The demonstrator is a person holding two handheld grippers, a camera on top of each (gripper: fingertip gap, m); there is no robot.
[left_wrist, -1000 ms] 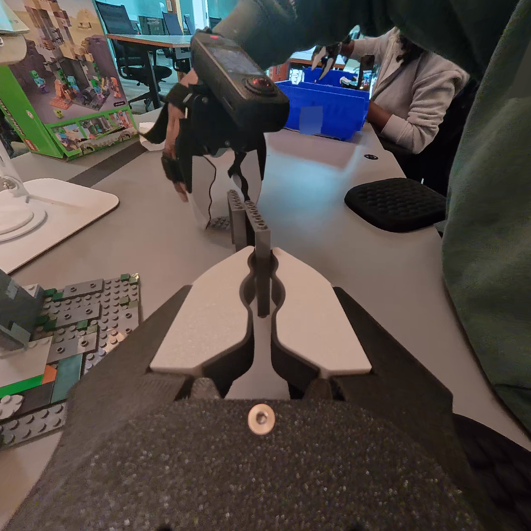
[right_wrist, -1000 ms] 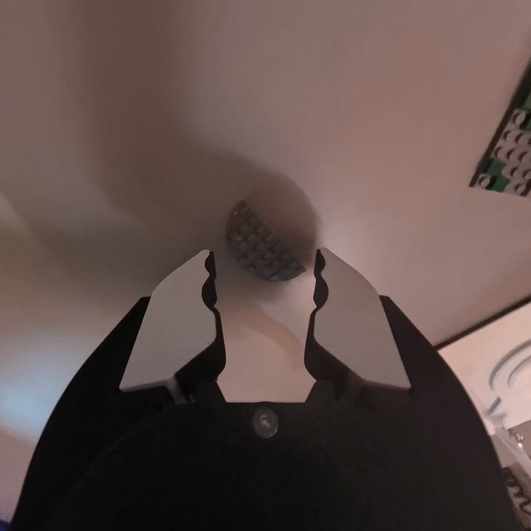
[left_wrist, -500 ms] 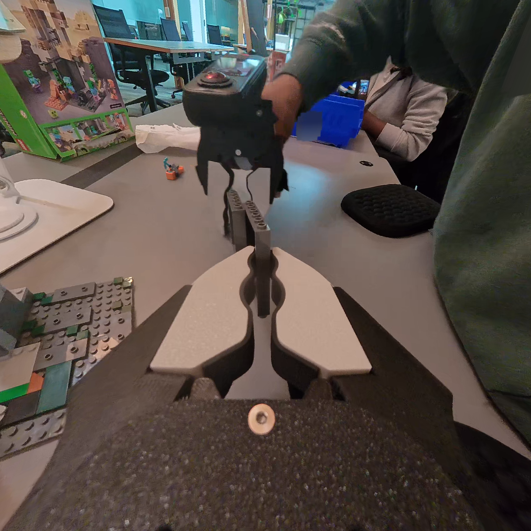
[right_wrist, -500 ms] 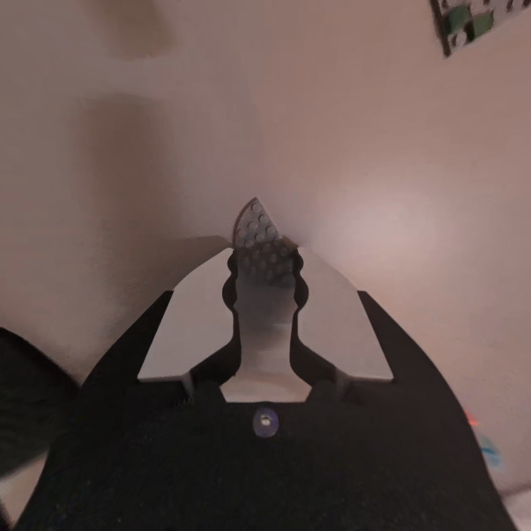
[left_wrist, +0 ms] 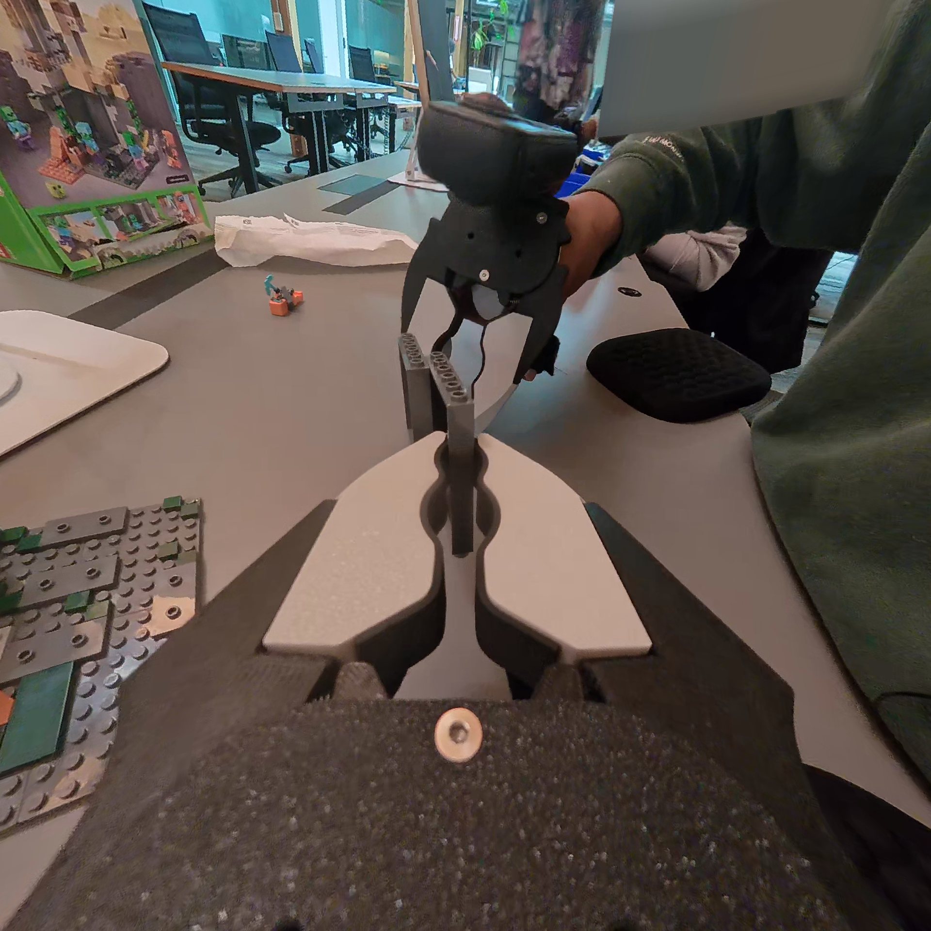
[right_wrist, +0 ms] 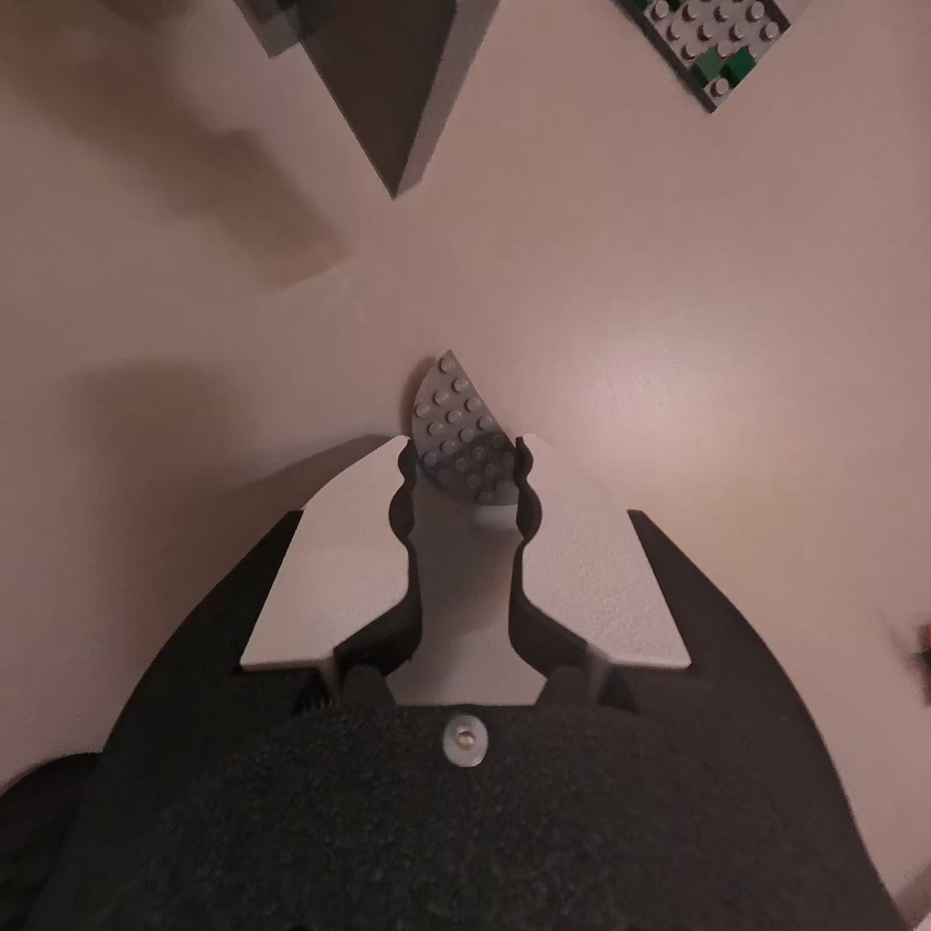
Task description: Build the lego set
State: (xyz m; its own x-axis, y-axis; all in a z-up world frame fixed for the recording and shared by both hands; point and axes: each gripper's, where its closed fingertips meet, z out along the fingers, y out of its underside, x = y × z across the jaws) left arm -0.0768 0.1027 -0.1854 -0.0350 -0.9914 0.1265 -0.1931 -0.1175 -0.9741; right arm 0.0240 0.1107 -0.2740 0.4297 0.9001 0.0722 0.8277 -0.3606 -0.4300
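Clamping hard, the left gripper has its white fingers pressed onto a tall grey studded wall piece, which stands upright on edge, its open stud holes running along the top. Just beyond it, the right gripper hangs over the far end of that same piece, held by a hand in a green sleeve. From its own wrist view, the right gripper has closed in narrowly on a grey half-round studded plate; the fingertips sit at the plate's two edges, and it looks gripped, the rounded rim poking out ahead of the tips. Over on the left, the grey and green baseplate build lies flat on the grey table, well apart from the action. Farther back sit a small orange and teal figure, a crumpled white paper bag and the green set box. A black mesh pad lies near the table's right edge. Between baseplate and wall piece the tabletop is open.
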